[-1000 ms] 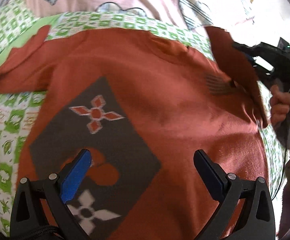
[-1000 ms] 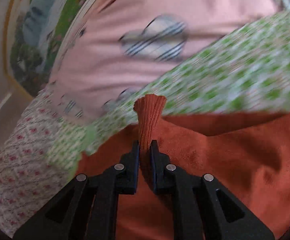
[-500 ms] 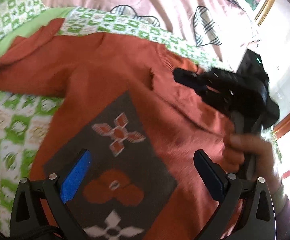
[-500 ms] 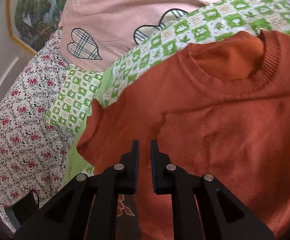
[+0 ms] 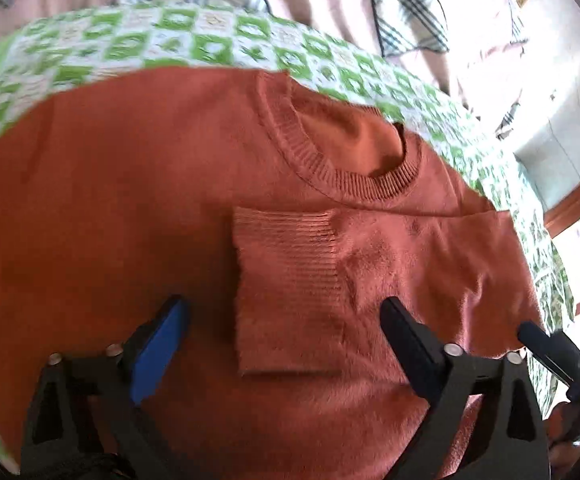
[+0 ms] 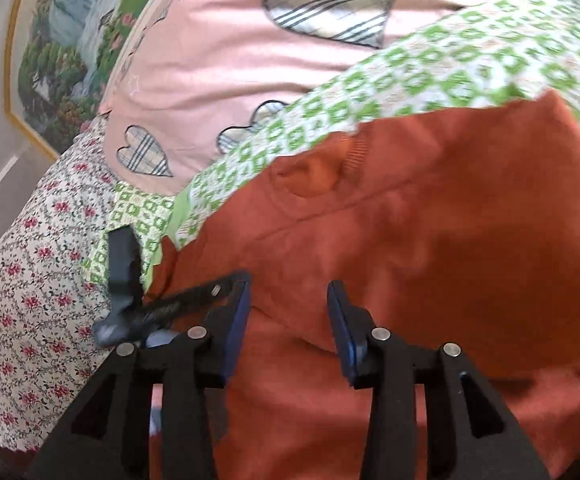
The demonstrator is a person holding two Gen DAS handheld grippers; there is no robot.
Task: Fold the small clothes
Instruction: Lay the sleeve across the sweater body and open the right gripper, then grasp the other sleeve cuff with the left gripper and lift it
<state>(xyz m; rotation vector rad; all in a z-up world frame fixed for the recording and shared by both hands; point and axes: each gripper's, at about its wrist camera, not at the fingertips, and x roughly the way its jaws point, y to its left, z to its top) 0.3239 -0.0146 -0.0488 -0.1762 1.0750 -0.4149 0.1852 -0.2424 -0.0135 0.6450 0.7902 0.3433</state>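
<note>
One sweater (image 5: 137, 216), rust-orange knit, lies spread flat on a green-and-white sheet (image 5: 193, 36), its ribbed collar (image 5: 330, 168) toward the far edge. One sleeve (image 5: 370, 264) is folded across the chest, its ribbed cuff (image 5: 285, 240) lying just below the collar.

Above the sweater's middle hangs the left gripper (image 5: 281, 320), jaws spread wide with nothing between them; the cuff sits between the two fingers as seen from the left wrist camera, though contact cannot be judged. At the right margin of that view, the right gripper (image 5: 550, 356) shows beside the folded sleeve.

From the right wrist camera, the right gripper (image 6: 287, 320) hovers over the sweater (image 6: 430, 248) near its edge, jaws parted and holding nothing. The left gripper (image 6: 149, 292) appears blurred at the left, by the sweater's edge.

Beyond the sheet (image 6: 430, 64) lies a pink cover (image 6: 217, 60) with plaid hearts, beside it a floral fabric (image 6: 21, 280), and a framed picture (image 6: 61, 56) on the wall.
</note>
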